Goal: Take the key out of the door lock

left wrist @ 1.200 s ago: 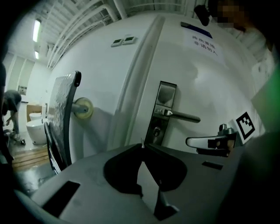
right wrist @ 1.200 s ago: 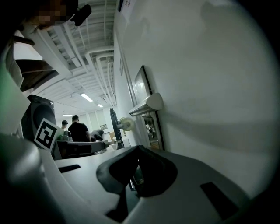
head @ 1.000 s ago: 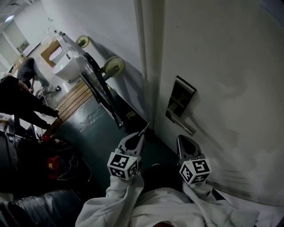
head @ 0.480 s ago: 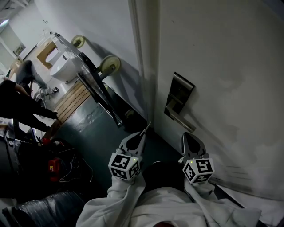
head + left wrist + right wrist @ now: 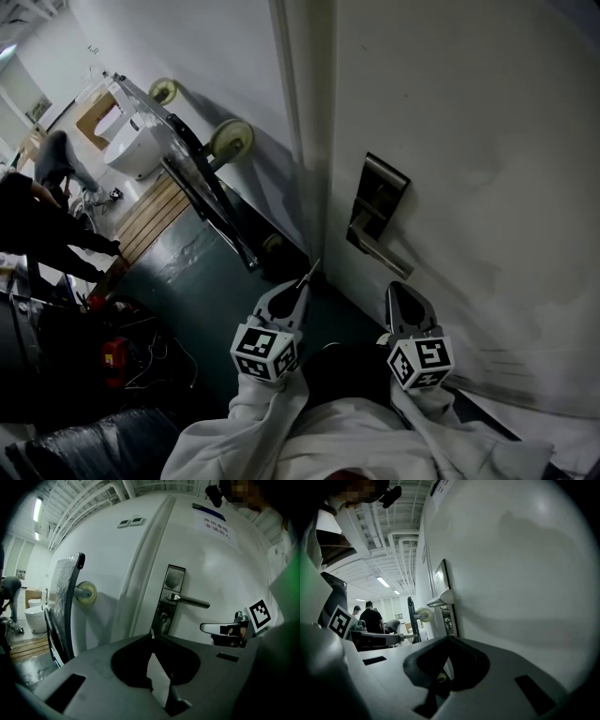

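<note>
The metal lock plate (image 5: 382,199) with its lever handle (image 5: 382,252) sits on the white door (image 5: 469,141). My left gripper (image 5: 303,283) hovers below and left of the plate, shut on a thin silver key (image 5: 310,268) that pokes out past its tips. In the left gripper view the keyhole (image 5: 162,617) under the handle (image 5: 191,602) looks bare, and the left gripper (image 5: 151,638) is well short of it. My right gripper (image 5: 402,290) is shut with nothing in it, just under the lever's end and close to the door.
A tipped-up trolley (image 5: 202,192) with cream wheels (image 5: 234,140) leans on the wall left of the door frame. Beyond it are a white toilet (image 5: 139,145), a wooden pallet (image 5: 155,214) and a person in black (image 5: 42,230). Dark gear and cables (image 5: 112,354) lie at lower left.
The head view has shifted slightly. Both grippers hold nearly the same place; the right one edged a little to the right. Both stay shut.
</note>
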`<state>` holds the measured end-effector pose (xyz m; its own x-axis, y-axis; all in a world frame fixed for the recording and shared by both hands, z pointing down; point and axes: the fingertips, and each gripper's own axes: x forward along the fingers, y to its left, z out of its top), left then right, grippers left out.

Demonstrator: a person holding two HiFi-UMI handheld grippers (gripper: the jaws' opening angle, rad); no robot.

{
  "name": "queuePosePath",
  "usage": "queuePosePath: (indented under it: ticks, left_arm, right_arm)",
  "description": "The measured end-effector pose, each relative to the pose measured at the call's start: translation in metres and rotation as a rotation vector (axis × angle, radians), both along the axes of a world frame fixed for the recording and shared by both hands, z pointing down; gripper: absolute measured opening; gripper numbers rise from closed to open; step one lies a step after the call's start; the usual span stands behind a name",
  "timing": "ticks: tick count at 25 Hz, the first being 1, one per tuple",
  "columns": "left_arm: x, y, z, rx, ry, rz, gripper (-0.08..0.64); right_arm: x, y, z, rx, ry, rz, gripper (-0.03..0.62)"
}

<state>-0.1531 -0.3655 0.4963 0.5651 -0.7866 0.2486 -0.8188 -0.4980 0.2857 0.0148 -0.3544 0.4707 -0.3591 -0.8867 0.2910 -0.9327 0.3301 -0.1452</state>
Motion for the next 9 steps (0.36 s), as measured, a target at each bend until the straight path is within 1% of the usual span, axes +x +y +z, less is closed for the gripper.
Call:
queuePosePath:
  ticks: [9]
  left_arm:
    - [0.0036,0.0056,0.0003,0.003,0.003,0.009,0.026]
  right_arm:
    - [0.0008,0.0098,0.0009,0.000,-0.013,-0.001,0.051]
